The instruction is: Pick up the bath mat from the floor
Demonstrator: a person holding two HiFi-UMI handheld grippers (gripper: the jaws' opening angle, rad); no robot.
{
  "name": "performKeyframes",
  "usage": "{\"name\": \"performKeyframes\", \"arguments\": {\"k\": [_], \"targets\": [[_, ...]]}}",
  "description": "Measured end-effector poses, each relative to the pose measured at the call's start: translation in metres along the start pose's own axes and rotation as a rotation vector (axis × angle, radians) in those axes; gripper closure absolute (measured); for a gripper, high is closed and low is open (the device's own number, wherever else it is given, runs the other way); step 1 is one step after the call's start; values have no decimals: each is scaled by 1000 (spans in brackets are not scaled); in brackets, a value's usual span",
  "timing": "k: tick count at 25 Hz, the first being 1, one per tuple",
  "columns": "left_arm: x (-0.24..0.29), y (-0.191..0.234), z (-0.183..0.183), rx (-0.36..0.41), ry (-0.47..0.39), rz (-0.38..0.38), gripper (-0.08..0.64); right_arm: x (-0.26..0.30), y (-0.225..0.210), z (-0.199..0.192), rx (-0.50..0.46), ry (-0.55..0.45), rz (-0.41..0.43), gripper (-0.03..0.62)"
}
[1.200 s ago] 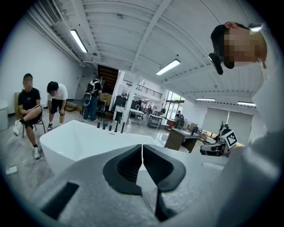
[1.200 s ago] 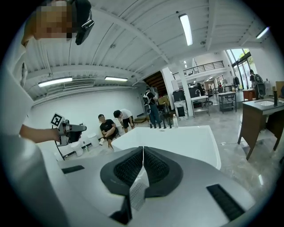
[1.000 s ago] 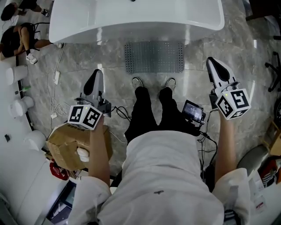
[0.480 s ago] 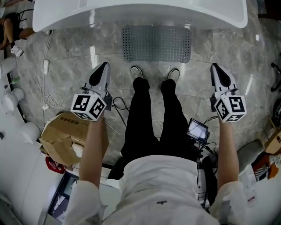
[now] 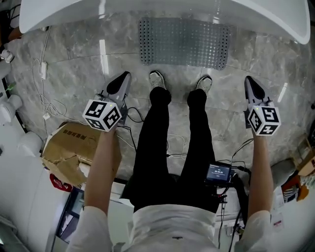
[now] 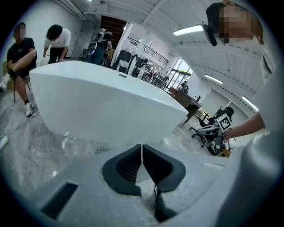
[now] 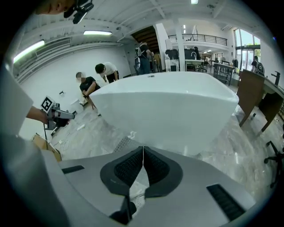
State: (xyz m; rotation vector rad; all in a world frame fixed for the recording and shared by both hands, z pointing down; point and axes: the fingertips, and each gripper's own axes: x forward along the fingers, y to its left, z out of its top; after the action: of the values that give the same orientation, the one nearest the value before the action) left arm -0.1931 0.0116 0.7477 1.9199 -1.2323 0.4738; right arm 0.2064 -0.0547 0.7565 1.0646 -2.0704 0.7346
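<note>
Both units checked in their own gripper views. My left hand-held gripper (image 5: 122,80): jaws closed pad to pad, nothing btwn them. My right hand-held gripper (image 5: 251,82): same, jaws closed and empty.

Position, head view: both held above the grey marble floor (image 5: 74,74), one either side of my legs, tips pointing fwd toward the white oval bathtub (image 5: 147,10). The left one is just beside my left white shoe (image 5: 156,78). The right one is further out from my right white shoe (image 5: 204,82).

Task item: grey perforated rectangular bath mat (image 5: 184,43) lies flat on the floor directly ahead of my shoes. Its far edge sits under the tub rim. It is apart from both hand-held grippers and not yet touched.

Other items:
- Torn brown cardboard box (image 5: 69,147) on the floor at my left, behind the left unit.
- White cables (image 5: 47,98) trail across the floor at far left.
- Small black screen device (image 5: 218,172) sits by my right leg, w/ dark leads attached.
</note>
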Motion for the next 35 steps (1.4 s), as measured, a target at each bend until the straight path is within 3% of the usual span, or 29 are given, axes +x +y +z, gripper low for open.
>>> {"name": "performKeyframes", "arguments": {"k": [10,22,35], "targets": [[84,64,-83,-100,80,41,543,101,-29,-95,-14,166,-23,581],[187,140,-154,-104,187,90,469,213,-96,-170,-18,252,-31,578],[261,226,-270,-80,370,169,394,314,-142,-272,-25,375,-31,498]]}}
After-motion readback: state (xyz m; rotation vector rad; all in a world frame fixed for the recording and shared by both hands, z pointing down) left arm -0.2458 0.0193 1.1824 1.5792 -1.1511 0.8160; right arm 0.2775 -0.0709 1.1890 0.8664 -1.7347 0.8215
